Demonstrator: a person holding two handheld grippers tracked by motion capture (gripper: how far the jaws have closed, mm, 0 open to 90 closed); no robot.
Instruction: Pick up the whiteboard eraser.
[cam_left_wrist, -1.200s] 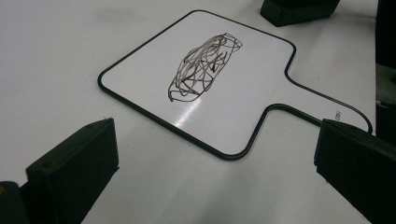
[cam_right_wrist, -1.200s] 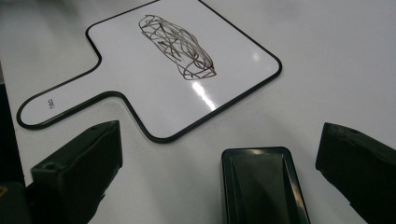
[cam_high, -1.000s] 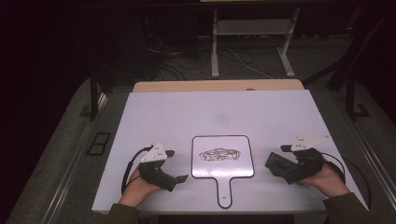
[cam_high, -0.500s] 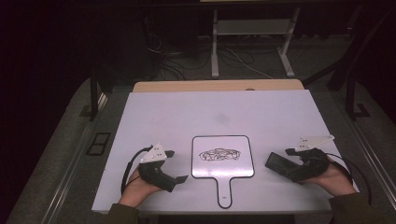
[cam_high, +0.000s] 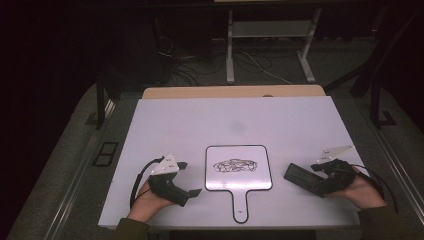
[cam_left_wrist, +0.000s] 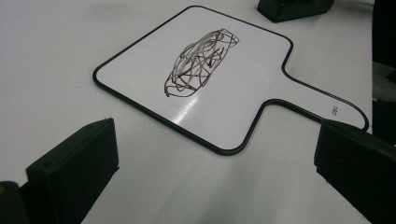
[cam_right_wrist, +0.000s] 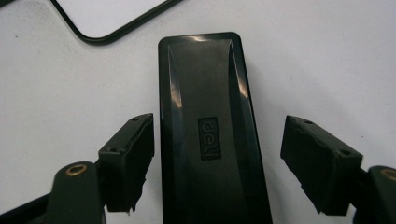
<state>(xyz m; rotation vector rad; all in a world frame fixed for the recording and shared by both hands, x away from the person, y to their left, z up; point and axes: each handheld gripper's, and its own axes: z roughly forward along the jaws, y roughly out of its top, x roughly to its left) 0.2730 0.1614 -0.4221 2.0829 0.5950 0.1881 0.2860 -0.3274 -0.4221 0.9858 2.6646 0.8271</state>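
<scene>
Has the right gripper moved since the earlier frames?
Yes. The right gripper slid right, away from the whiteboard, its jaws closing around the black eraser.

The black eraser (cam_right_wrist: 210, 135) carries the raised brand "deli" on a small rectangular plate at the middle of its top, read sideways in the lower centre of the right gripper view. The whiteboard (cam_left_wrist: 224, 70) has a tiny mark on its handle at the right of the left gripper view, too small to read.
</scene>
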